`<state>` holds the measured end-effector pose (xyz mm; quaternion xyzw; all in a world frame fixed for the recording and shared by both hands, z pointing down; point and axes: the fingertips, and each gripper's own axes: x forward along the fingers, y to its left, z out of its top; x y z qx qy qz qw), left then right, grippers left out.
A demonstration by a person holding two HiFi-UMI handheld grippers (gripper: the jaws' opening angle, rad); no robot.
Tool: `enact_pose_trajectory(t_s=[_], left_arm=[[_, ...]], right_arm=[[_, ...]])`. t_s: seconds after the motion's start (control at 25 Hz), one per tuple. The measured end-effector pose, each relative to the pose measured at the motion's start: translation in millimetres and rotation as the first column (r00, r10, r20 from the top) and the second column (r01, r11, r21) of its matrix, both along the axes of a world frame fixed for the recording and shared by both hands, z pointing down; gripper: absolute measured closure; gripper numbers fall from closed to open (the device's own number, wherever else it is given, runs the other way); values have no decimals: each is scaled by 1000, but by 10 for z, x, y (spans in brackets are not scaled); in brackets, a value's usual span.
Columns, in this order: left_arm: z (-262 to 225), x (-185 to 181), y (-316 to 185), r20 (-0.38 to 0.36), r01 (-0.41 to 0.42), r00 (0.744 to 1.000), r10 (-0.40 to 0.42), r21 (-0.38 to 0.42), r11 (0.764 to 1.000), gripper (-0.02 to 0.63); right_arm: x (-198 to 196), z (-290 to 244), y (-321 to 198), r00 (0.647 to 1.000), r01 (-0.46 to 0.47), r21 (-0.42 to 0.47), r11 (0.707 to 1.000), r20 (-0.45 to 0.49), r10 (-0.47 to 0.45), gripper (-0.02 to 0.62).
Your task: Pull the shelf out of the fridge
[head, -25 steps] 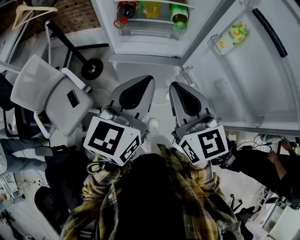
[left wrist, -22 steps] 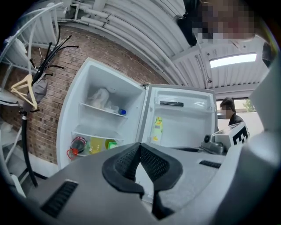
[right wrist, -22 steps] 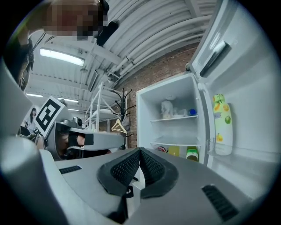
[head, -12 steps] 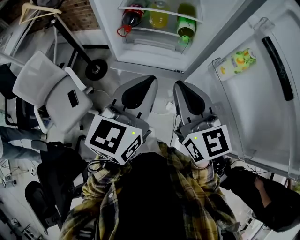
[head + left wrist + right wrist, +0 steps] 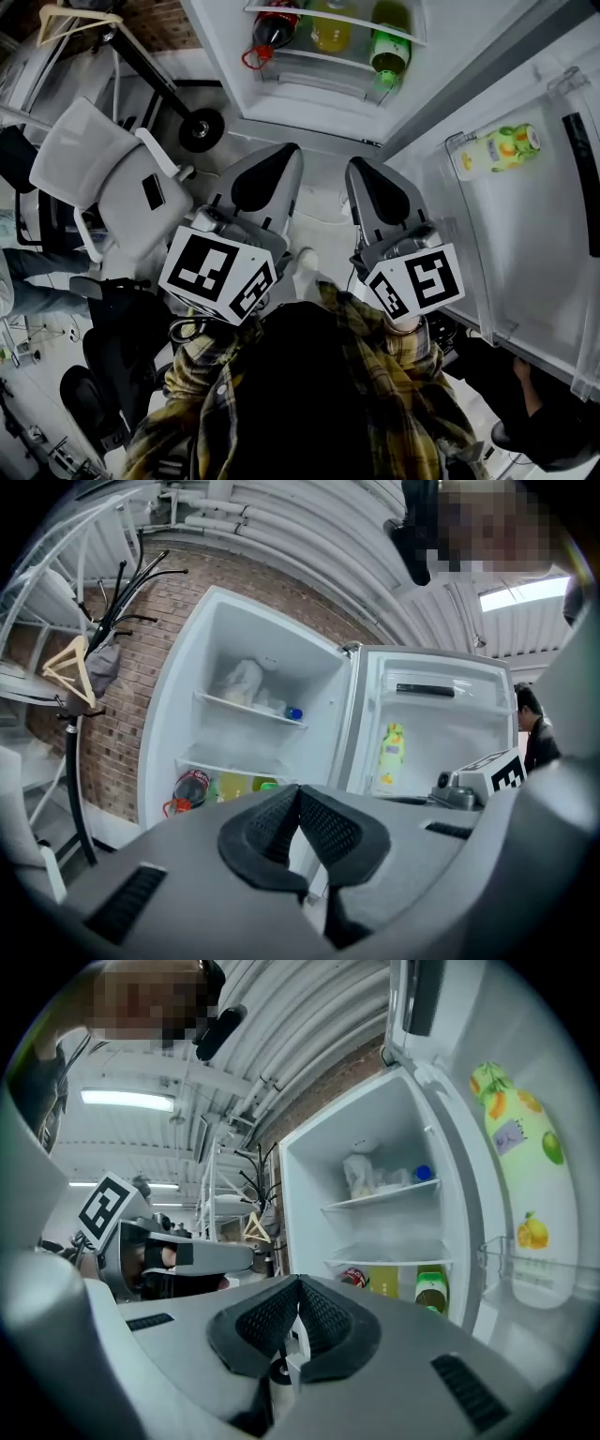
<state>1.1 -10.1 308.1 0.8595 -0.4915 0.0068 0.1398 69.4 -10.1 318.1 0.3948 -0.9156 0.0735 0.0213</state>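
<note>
The fridge stands open ahead of me, its door swung out to the right. Inside, an upper shelf carries a white bag, and a lower shelf sits above red, yellow and green bottles. The same shelves show in the right gripper view as the upper shelf and lower shelf. My left gripper and right gripper are held side by side, short of the fridge. Both are shut with nothing between the pads.
A yellow-green bottle lies in the door rack. A white office chair stands at the left, with a coat rack and wooden hanger against the brick wall. A person is behind the door at the lower right.
The head view has shifted, so the fridge and its door sit further right in the picture. Both grippers stay shut and side by side, pointing at the fridge.
</note>
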Motion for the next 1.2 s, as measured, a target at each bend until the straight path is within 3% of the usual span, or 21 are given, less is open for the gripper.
enact_pose_trajectory(t_s=[0.64,0.88,1.2], left_arm=[[-224,-446,-1212,-12,-158,987,159,70,985,603],[-210,-584,-1503,-13,-199,980,201,60,978,603],[-155,-492,-1723,-27,-211,977,212,35,977,603]], right_arm=[[-426,-254,-1147,984,-178,66,982,9,178,577],[-552,-262,-1410,974,-226,62,972,6,226,577],[-466,-259,-1614,971,-240,44,970,10,240,577]])
